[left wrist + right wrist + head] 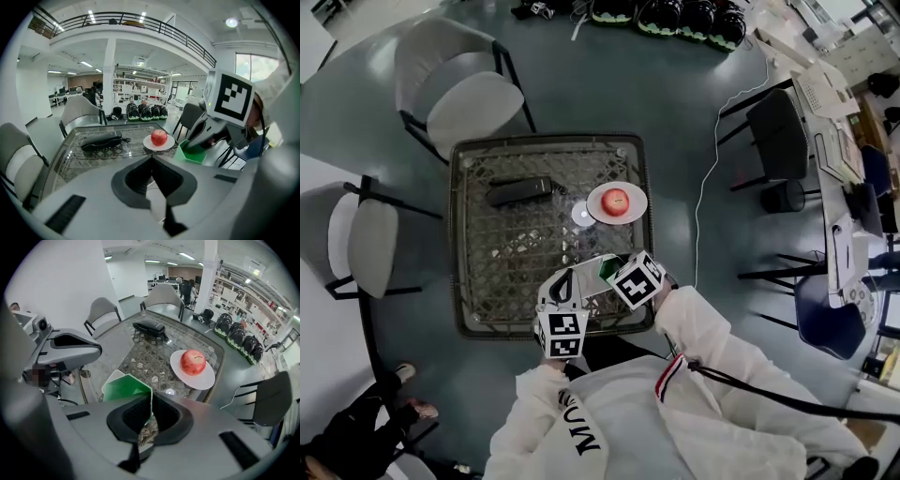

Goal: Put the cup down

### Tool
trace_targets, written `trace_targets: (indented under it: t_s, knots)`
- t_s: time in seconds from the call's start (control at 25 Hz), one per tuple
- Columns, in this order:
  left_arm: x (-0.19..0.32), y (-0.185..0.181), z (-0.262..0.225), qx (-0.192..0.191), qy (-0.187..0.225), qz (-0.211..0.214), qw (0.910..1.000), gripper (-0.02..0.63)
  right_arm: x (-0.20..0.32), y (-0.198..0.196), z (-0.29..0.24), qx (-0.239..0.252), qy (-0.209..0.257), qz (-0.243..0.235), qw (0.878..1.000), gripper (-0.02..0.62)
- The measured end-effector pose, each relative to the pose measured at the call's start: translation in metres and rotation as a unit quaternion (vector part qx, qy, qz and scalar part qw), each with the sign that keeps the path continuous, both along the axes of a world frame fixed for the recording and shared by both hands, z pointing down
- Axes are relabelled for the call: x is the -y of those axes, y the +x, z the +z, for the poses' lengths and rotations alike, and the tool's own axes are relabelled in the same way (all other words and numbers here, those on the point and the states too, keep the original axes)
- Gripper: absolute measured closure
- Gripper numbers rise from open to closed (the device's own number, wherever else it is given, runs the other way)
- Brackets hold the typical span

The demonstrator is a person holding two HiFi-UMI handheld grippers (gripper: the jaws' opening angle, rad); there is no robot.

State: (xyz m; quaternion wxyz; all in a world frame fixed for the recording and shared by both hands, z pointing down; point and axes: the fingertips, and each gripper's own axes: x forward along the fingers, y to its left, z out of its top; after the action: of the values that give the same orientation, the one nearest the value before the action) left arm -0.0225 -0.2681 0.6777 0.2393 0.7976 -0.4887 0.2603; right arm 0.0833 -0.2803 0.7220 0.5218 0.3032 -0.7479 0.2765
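White sleeves (712,337) lie closest to us in the head view, and from them we hold both tools over the near side of the glass tabletop (487,272). At the left, the left tool (570,279) has its jaws clenched together on nothing (its own view shows only a thin seam between them). Just right of it is the green cup (607,269), tilted over the tabletop's near right part; we cannot tell whether its base touches the glass. The right tool (606,266) points steeply down and is clamped on the cup's thin wall at the rim. Farther back, a black oblong object (519,191) lies toward the left, and right of it a red apple (617,200) sits on a white plate (636,208).
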Motion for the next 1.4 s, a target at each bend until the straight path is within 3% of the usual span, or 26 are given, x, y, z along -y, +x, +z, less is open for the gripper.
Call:
trace_targets:
  t_s: [1.4]
  knots:
    - [0.002,0.002,0.022,-0.006,-0.035,-0.017,0.9992,0.595,-0.013,-0.003,0.042,-0.026,-0.047,-0.029,0.998,0.584]
